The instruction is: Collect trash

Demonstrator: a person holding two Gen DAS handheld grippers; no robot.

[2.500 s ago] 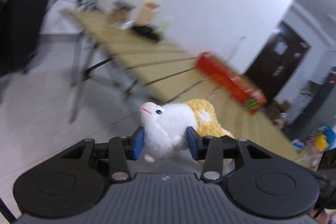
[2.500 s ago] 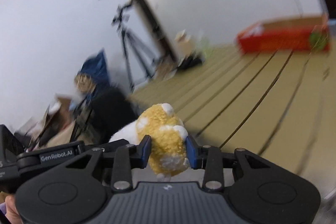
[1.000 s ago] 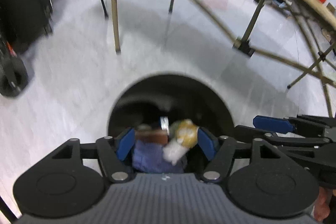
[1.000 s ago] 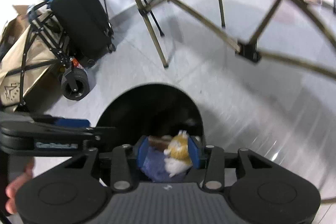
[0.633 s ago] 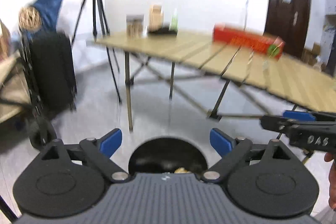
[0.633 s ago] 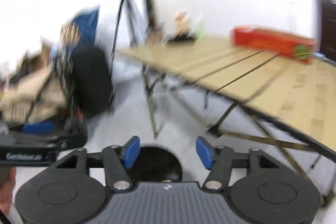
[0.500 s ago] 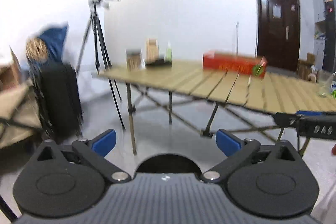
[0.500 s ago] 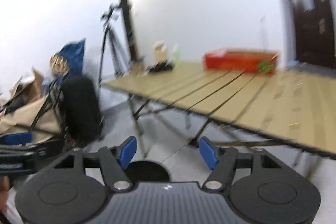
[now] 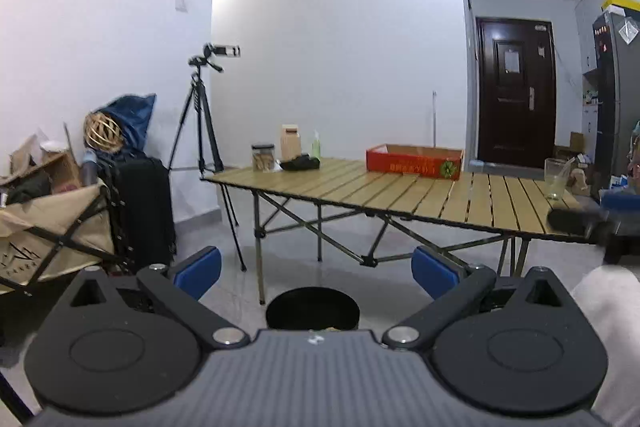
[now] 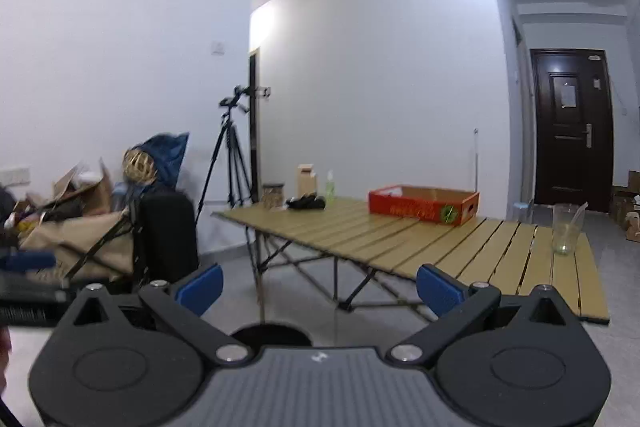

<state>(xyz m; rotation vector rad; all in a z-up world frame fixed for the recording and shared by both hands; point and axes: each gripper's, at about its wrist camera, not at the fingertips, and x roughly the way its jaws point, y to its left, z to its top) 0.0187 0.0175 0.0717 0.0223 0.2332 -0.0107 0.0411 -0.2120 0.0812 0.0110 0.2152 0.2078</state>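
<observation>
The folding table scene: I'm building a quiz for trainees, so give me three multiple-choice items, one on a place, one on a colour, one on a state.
1. Where does the black bin stand?
A. on the table
B. on the floor before the table
C. inside the red box

2. What colour is the box on the table?
A. red
B. green
C. white

3. How do the left gripper and right gripper stand?
A. both open, empty
B. both shut on a toy
C. left shut, right open

Answers:
1 B: its dark rim shows on the grey floor, nearer than the table legs.
2 A: its side is red with a green mark.
3 A: in each wrist view the blue pads are far apart with nothing between.
</observation>
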